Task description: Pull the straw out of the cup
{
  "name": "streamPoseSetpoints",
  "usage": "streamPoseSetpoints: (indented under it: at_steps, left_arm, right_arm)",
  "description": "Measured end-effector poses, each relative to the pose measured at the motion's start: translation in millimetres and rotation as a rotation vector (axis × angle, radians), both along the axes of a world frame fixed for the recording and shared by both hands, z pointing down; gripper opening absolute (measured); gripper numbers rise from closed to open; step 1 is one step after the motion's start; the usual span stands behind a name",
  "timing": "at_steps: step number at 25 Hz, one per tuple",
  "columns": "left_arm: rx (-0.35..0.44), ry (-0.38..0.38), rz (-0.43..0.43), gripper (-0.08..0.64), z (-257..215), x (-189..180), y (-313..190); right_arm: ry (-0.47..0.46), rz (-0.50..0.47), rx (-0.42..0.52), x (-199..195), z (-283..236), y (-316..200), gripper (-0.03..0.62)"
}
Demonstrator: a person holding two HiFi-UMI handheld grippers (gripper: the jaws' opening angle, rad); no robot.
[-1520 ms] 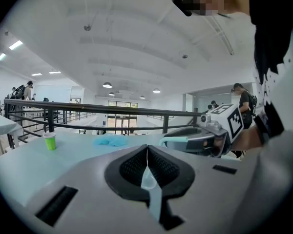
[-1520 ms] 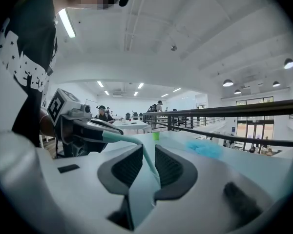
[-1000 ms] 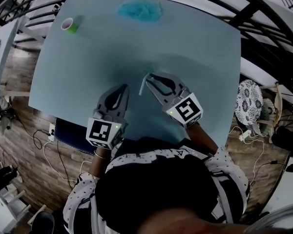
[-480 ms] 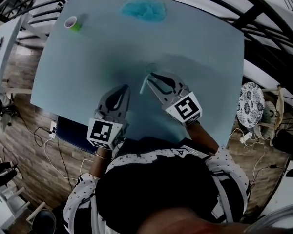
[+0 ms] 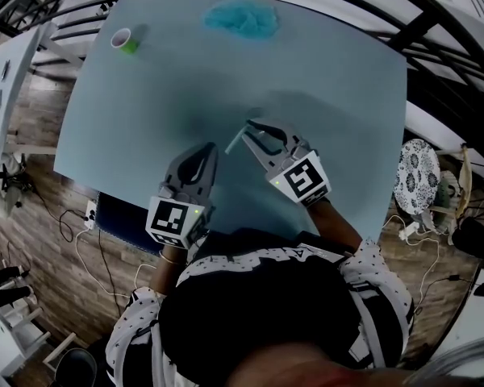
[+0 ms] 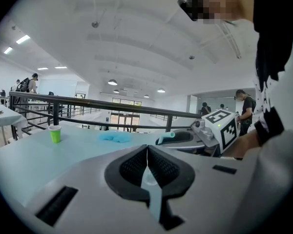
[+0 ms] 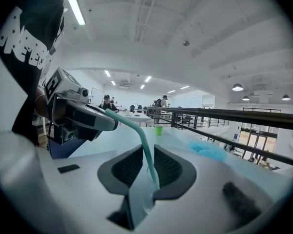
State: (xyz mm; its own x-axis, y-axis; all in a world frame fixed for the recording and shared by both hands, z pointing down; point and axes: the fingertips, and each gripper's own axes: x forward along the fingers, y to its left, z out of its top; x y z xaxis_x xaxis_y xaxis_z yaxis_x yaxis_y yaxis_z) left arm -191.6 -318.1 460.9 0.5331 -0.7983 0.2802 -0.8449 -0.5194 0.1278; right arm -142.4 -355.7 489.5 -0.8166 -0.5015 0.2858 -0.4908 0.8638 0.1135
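Observation:
A teal bendy straw [image 5: 235, 141] is out of the cup, and my right gripper [image 5: 250, 127] is shut on it above the middle of the pale blue table [image 5: 339, 95]. In the right gripper view the straw [image 7: 138, 134] runs up between the pads and bends left. The small green cup [image 5: 124, 40] stands upright at the far left corner, well away from both grippers. It also appears in the left gripper view [image 6: 54, 133] and the right gripper view [image 7: 158, 130]. My left gripper [image 5: 206, 147] hovers beside the right one, shut and holding nothing [image 6: 147, 147].
A crumpled blue cloth [image 5: 242, 18] lies at the table's far edge, also seen as a cloth [image 6: 115, 137] past the left gripper. A dark metal railing [image 7: 234, 116] runs behind the table. A small patterned stool [image 5: 414, 170] stands to the right on the floor.
Both grippers stay almost where they were. The straw in the right gripper slants a little more to the left than a second ago.

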Motion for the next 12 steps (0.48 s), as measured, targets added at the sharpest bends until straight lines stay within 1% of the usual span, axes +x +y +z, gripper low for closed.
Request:
streamPoseSetpoints:
  at_steps: [8, 12]
  left_arm:
    - [0.004, -0.001, -0.004, 0.014, -3.7, -3.8, 3.4]
    - [0.009, 0.0, 0.001, 0.014, -5.3, -2.3, 4.5]
  right_arm:
    - [0.015, 0.016, 0.002, -0.9, -2.2, 1.6, 0.061]
    - [0.013, 0.031, 0.01, 1.7, -5.6, 0.5, 0.048]
